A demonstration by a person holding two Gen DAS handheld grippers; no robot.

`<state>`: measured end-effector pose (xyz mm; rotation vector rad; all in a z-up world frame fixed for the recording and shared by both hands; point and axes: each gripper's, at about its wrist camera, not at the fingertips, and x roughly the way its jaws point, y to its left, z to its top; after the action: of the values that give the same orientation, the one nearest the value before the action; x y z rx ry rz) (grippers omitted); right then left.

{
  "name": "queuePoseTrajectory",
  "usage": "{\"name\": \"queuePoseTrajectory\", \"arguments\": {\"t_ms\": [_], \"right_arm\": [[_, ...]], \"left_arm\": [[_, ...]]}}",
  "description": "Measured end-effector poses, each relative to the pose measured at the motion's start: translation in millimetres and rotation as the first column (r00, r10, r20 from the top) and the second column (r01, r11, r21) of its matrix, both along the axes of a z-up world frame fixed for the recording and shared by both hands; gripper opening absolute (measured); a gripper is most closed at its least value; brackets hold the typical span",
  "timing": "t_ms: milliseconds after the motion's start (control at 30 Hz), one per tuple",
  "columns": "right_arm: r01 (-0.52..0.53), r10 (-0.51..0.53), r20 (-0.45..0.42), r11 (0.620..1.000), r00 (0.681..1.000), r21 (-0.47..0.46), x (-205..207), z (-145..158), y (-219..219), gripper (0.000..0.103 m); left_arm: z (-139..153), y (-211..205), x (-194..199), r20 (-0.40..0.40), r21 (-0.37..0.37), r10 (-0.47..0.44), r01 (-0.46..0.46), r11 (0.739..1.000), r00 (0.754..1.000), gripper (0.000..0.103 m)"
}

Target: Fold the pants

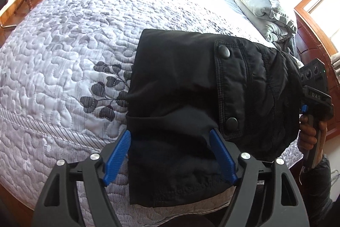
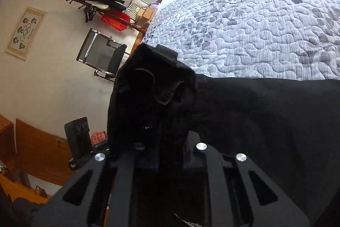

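Note:
The black pants lie folded in a thick bundle on the quilted bed near its front edge; a pocket flap with two snaps faces up. My left gripper is open, its blue fingers standing wide on either side of the bundle's near end. My right gripper is shut on the pants at their right side; its fingertips are buried in bunched black cloth. In the left wrist view the right gripper's body and the hand on it show at the bundle's right edge.
The white and grey floral quilt covers the bed. Grey pillows lie at the headboard end. A chair, a coat rack and wooden furniture stand beyond the bed's edge.

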<state>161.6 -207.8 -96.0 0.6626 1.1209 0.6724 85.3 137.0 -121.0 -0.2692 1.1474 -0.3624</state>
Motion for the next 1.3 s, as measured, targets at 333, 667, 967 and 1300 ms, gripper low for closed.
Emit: {"name": "queuePoseTrajectory", "arguments": {"t_ms": [333,667,967,1300], "right_arm": [[0.004,-0.009,0.054,0.996,0.999,0.094,-20,59,-10,0.013],[0.086,-0.098,0.145,0.992,0.985,0.088,-35,115,-45,0.012],[0.2,-0.2,-0.006,0.979,0.98,-0.045,-37,51,-101,0.012],[0.277,-0.295,-0.088,0.946,0.952,-0.168,-44,-9,-135,0.038]], "left_arm": [[24,-15,3,0.062,0.015,-0.009,0.008,1.0,0.998,0.077],[62,-34,2,0.158,0.012,-0.041,0.04,0.999,0.987,0.081],[50,-59,3,0.14,0.049,-0.086,0.08,0.996,0.986,0.081],[40,-52,1,0.109,0.075,-0.065,0.057,0.996,0.992,0.081]]}}
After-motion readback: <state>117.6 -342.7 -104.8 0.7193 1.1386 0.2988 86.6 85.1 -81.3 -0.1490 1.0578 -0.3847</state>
